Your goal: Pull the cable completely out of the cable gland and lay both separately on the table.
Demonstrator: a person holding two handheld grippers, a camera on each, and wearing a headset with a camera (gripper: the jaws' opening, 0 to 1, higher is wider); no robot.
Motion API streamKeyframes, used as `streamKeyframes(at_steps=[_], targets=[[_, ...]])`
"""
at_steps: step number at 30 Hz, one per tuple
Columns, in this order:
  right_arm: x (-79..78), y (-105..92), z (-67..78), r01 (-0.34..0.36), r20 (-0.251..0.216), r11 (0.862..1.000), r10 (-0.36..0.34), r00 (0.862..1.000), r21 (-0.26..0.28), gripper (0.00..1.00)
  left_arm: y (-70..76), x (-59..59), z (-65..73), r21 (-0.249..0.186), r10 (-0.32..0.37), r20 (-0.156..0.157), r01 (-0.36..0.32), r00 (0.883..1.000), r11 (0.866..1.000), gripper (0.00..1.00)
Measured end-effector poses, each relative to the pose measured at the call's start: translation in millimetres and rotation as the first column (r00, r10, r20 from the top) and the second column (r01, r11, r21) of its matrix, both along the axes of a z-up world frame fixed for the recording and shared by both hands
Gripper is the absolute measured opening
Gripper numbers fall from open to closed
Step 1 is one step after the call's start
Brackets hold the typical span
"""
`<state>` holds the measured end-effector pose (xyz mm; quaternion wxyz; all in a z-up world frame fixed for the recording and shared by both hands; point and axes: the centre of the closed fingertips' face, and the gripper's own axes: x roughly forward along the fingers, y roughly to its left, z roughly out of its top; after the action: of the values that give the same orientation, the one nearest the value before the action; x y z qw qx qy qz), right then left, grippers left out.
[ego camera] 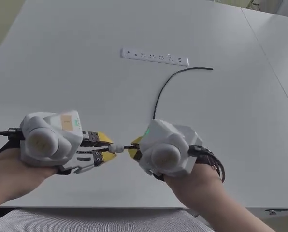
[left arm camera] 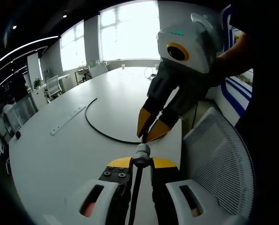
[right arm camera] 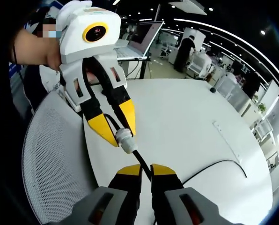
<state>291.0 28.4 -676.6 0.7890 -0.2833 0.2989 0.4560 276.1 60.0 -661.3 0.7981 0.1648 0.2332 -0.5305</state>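
The white cable gland (ego camera: 118, 148) hangs above the table's near edge with my left gripper (ego camera: 110, 147) shut on it. In the left gripper view the gland (left arm camera: 141, 152) sits between my yellow tips (left arm camera: 141, 162), and the black cable (left arm camera: 135, 187) runs back through it between the jaws. My right gripper (ego camera: 133, 147) is shut on the cable just right of the gland. In the right gripper view the cable (right arm camera: 140, 159) leads from the gland (right arm camera: 125, 138) into my shut right gripper (right arm camera: 145, 169). The rest of the cable (ego camera: 159, 94) curves away over the table.
A white power strip (ego camera: 153, 56) lies farther back on the white table (ego camera: 62, 72). A white mesh chair (left arm camera: 223, 159) stands just off the table's near edge. The cable's free end (ego camera: 210, 68) rests right of the strip.
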Motion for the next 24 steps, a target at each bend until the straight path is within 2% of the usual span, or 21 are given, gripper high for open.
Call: streamKeyframes(at_steps=[2, 4, 6, 11, 14, 15, 18, 20, 24], targets=[[1.2, -4.7, -0.2, 0.067, -0.042, 0.997, -0.065, 0.997, 0.046, 0.02, -0.2, 0.2, 0.2, -0.002, 0.001, -0.001, -0.001, 1.000, 1.000, 0.15], [2.8, -10.9, -2.9, 0.093, -0.062, 0.994, -0.089, 0.994, 0.051, 0.02, -0.5, 0.4, 0.2, -0.003, 0.002, -0.004, -0.002, 1.000, 1.000, 0.15], [2.5, -13.6, -6.0, 0.132, -0.103, 0.988, -0.123, 0.987, 0.086, 0.02, -1.5, -0.6, -0.4, 0.004, -0.005, -0.003, 0.005, 1.000, 1.000, 0.15], [5.8, -27.1, -12.8, 0.218, -0.162, 0.970, -0.199, 0.967, 0.107, 0.02, -2.9, -1.6, 0.6, 0.009, -0.009, -0.004, 0.009, 1.000, 1.000, 0.15], [4.8, -31.1, -15.0, 0.233, -0.181, 0.966, -0.211, 0.961, 0.110, 0.02, -3.5, -2.7, 1.3, 0.012, -0.015, -0.001, 0.015, 1.000, 1.000, 0.15], [4.6, -32.6, -16.2, 0.247, -0.193, 0.963, -0.224, 0.955, 0.109, 0.02, -4.3, -3.2, 1.4, 0.014, -0.016, -0.001, 0.016, 1.000, 1.000, 0.15], [4.4, -33.5, -18.1, 0.318, -0.259, 0.938, -0.275, 0.926, 0.140, 0.02, -7.1, -3.6, 2.4, 0.009, -0.012, -0.001, 0.012, 1.000, 1.000, 0.15], [5.6, -35.4, -20.0, 0.336, -0.270, 0.931, -0.290, 0.918, 0.142, 0.02, -9.0, -3.6, 3.4, 0.008, -0.012, 0.002, 0.012, 1.000, 1.000, 0.15], [5.7, -35.8, -21.4, 0.346, -0.274, 0.927, -0.298, 0.914, 0.143, 0.03, -10.4, -4.2, 3.4, 0.010, -0.013, 0.000, 0.013, 1.000, 1.000, 0.15]])
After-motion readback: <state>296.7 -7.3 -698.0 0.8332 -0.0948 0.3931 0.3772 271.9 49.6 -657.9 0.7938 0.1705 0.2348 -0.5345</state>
